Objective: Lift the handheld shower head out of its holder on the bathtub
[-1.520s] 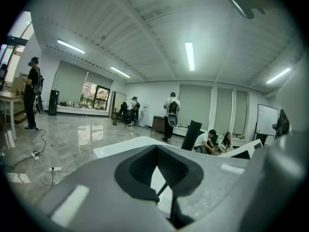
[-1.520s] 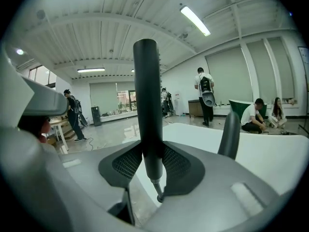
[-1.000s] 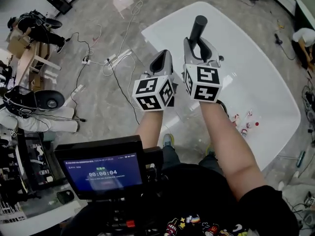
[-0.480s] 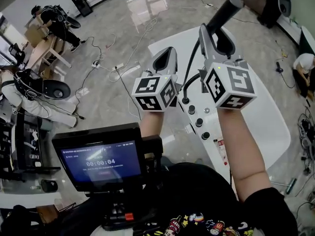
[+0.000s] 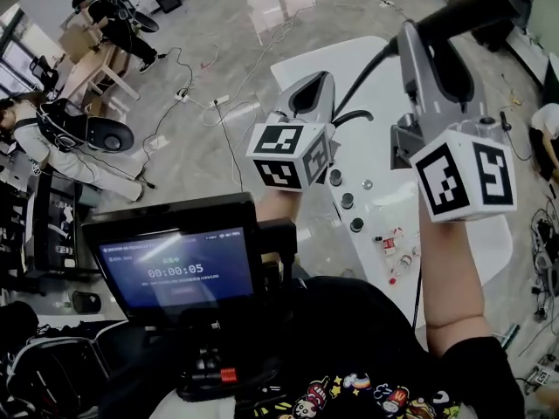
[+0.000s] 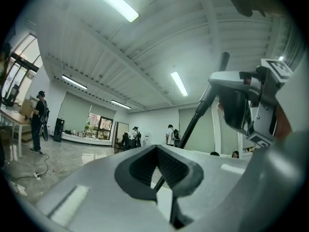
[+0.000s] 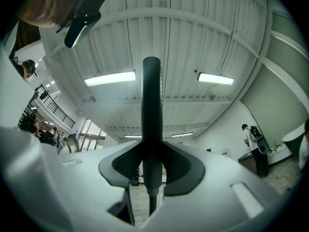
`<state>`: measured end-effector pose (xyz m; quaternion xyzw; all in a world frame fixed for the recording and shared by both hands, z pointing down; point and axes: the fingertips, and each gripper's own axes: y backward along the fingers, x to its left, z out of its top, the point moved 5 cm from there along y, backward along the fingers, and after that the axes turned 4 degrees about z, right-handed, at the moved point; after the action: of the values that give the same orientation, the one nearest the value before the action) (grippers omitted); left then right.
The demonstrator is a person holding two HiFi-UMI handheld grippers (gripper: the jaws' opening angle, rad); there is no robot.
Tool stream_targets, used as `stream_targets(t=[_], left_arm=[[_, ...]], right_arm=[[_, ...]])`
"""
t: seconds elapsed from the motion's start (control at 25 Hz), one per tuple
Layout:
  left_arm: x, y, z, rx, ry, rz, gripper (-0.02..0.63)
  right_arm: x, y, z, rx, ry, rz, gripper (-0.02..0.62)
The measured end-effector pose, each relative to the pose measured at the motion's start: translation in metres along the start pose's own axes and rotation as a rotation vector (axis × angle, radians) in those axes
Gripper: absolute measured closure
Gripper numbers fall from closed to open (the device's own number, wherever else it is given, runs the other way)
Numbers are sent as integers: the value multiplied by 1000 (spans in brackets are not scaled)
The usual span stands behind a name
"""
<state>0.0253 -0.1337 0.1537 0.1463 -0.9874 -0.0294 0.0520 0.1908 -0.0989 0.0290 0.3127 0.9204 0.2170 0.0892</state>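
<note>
My right gripper (image 5: 434,44) is shut on the black handle of the shower head (image 5: 476,9), held high above the white bathtub (image 5: 301,64). In the right gripper view the handle (image 7: 151,110) stands upright, pinched between the jaws of the right gripper (image 7: 152,170). Its dark hose (image 5: 362,75) hangs down to the tub deck beside three round knobs (image 5: 348,201). My left gripper (image 5: 311,94) sits lower and to the left, shut with nothing in it. In the left gripper view the left gripper (image 6: 166,170) looks past its closed jaws at the hose (image 6: 193,121) and the right gripper (image 6: 241,100).
Small bottles (image 5: 395,250) lie on the tub deck near me. A monitor (image 5: 179,264) hangs at my chest. Cables (image 5: 205,103) trail over the floor to the left of the tub. People with equipment stand at the far left (image 5: 61,129).
The right gripper has risen and moved right with the shower head, whose hose now hangs free above the tub. The left gripper has shifted only slightly and stays shut.
</note>
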Motion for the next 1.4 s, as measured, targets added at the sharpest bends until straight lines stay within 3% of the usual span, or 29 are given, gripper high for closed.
stream_targets(t=[0.4, 0.84, 1.4], left_arm=[[16, -31, -3, 38, -34, -34, 606], [25, -20, -9, 49, -20, -25, 606], [31, -20, -13, 61, -16, -16, 606]], right_arm=[[-9, 0, 22, -74, -5, -7, 442], [5, 1, -8, 3, -33, 6, 443], [0, 4, -8, 5, -33, -21, 443]])
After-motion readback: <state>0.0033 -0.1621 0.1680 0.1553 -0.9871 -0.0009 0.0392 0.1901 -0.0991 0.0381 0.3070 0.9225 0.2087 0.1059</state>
